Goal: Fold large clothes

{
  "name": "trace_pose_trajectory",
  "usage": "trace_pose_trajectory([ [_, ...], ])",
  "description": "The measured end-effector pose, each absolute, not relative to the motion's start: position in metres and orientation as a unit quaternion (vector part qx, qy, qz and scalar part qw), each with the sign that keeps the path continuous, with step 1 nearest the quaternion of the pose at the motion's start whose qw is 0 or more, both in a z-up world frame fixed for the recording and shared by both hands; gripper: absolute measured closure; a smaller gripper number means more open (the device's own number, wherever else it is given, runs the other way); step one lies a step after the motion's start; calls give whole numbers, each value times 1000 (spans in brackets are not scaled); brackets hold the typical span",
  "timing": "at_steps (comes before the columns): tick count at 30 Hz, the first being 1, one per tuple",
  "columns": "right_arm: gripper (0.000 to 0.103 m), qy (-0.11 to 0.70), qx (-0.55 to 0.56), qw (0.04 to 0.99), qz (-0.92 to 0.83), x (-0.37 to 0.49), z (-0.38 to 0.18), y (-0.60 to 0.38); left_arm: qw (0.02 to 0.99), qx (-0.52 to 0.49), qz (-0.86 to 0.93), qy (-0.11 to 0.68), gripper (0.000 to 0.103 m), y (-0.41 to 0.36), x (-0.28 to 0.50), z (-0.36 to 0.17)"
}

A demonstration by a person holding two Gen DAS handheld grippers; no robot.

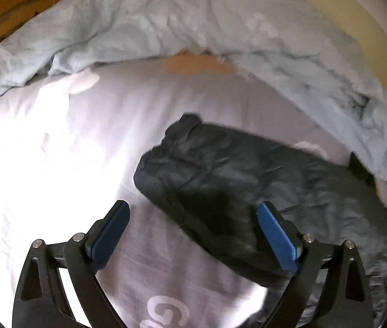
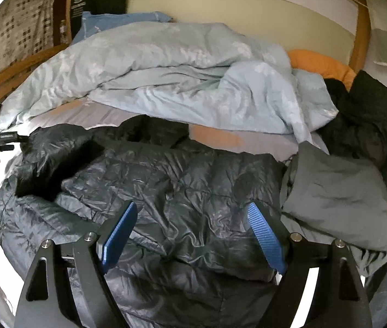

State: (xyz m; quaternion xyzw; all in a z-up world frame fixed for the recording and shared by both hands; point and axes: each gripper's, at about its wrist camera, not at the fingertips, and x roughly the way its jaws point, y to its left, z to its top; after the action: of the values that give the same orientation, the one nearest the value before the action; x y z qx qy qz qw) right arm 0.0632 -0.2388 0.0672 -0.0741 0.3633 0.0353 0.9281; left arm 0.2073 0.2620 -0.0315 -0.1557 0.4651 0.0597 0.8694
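Observation:
A dark quilted puffer jacket (image 2: 182, 180) lies spread on the bed, with one sleeve (image 2: 56, 158) folded across its left part. In the left wrist view the jacket (image 1: 220, 180) lies right of centre on the pale sheet. My left gripper (image 1: 193, 213) is open and empty, its right finger over the jacket's near edge. It also shows in the right wrist view (image 2: 10, 139) at the far left beside the sleeve's end; whether it touches is unclear. My right gripper (image 2: 193, 213) is open and empty just above the jacket's middle.
A light blue duvet (image 2: 166, 76) is bunched along the far side of the bed. A grey garment (image 2: 338, 199) and dark clothes (image 2: 365, 114) lie to the right. The lilac sheet (image 1: 70, 150) is bright at the left. A wooden bed frame (image 2: 361, 27) runs behind.

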Motion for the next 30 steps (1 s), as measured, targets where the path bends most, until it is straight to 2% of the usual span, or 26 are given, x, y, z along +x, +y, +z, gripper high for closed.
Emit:
trace_pose_trajectory([
  [1,18,364,-76,928,35,64,67,-239,869,-150,60,468,10,259,209,-35],
  [3,18,367,-77,926,32,66,65,-240,868,-152,48,471,18,257,212,-41],
  [5,18,374,-70,924,32,69,62,-242,858,-167,24,485,59,251,215,-46],
  [6,18,378,-64,923,35,69,61,-243,856,-165,19,489,68,247,216,-48],
  [7,18,382,-52,922,41,71,60,-246,860,-153,24,487,89,241,216,-46],
  [8,18,387,-36,920,47,72,60,-250,863,-150,28,482,98,237,214,-41],
  [11,18,391,-5,919,48,73,61,-260,887,-181,-4,424,99,222,198,-4],
  [15,18,378,-2,926,27,72,66,-265,922,-131,-127,342,99,160,155,56],
  [18,18,376,7,926,27,71,66,-265,923,-103,-220,300,98,109,118,77],
  [21,18,373,-1,928,27,69,65,-259,905,-53,-294,302,98,58,93,72],
  [25,18,358,-12,933,40,63,68,-248,891,8,-306,336,98,12,84,40],
  [30,18,370,83,918,120,64,61,-249,878,36,-302,369,98,-11,85,11],
])
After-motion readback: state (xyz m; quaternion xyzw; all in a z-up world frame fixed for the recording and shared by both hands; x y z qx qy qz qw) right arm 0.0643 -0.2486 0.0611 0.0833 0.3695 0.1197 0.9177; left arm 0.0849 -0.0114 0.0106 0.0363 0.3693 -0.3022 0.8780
